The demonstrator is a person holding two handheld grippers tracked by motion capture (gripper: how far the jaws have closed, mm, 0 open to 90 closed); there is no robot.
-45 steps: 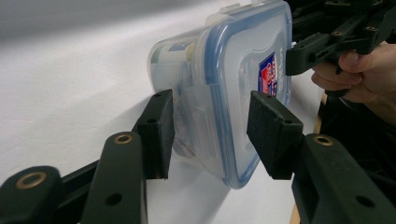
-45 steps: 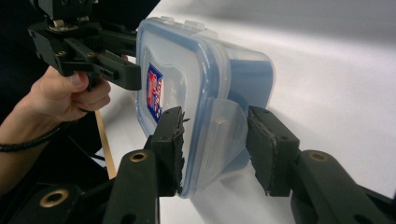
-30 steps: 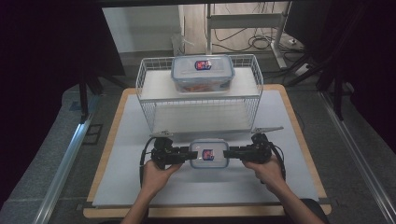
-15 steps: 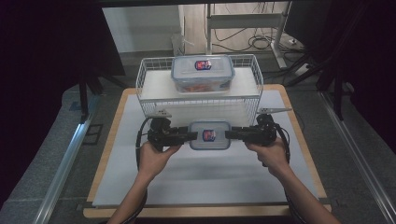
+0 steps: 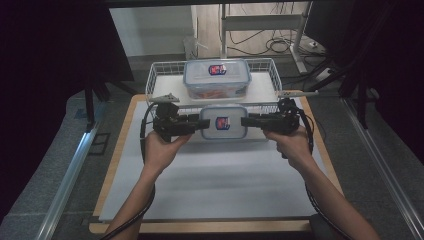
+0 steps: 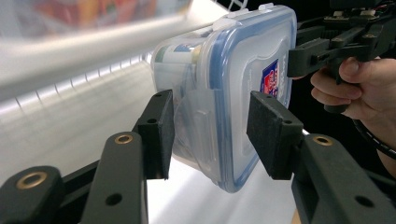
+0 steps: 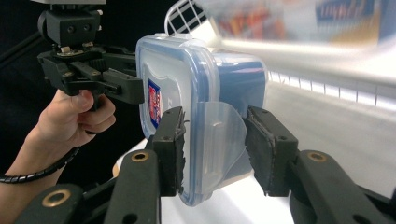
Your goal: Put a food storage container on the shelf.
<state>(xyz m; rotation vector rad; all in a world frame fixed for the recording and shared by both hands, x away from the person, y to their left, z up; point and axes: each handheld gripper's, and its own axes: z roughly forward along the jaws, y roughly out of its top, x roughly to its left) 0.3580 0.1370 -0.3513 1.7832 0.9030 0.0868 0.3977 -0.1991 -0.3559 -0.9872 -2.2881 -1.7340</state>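
1. The box (image 5: 223, 122), a clear lunch container with a blue-rimmed lid and a red and blue sticker, hangs level above the desk (image 5: 220, 185), just in front of the wire basket (image 5: 159, 79); it touches neither as far as I can tell.
2. The left claw (image 5: 198, 123) clamps one short end and the right claw (image 5: 246, 122) the opposite end; a grip from both sides likely keeps the box flat so its contents stay put.
3. In the left gripper view the pads (image 6: 159, 133) sit on either side of the lid's side clip, lid facing right; in the right gripper view the pads (image 7: 172, 149) pinch the other clip (image 7: 215, 140); both claws stand half closed, holding the box.
4. A second box (image 5: 216, 78) with orange contents rests inside the basket; the carried one looks bound for the same place, hence the height near the rim.
5. Cables trail from both hands.
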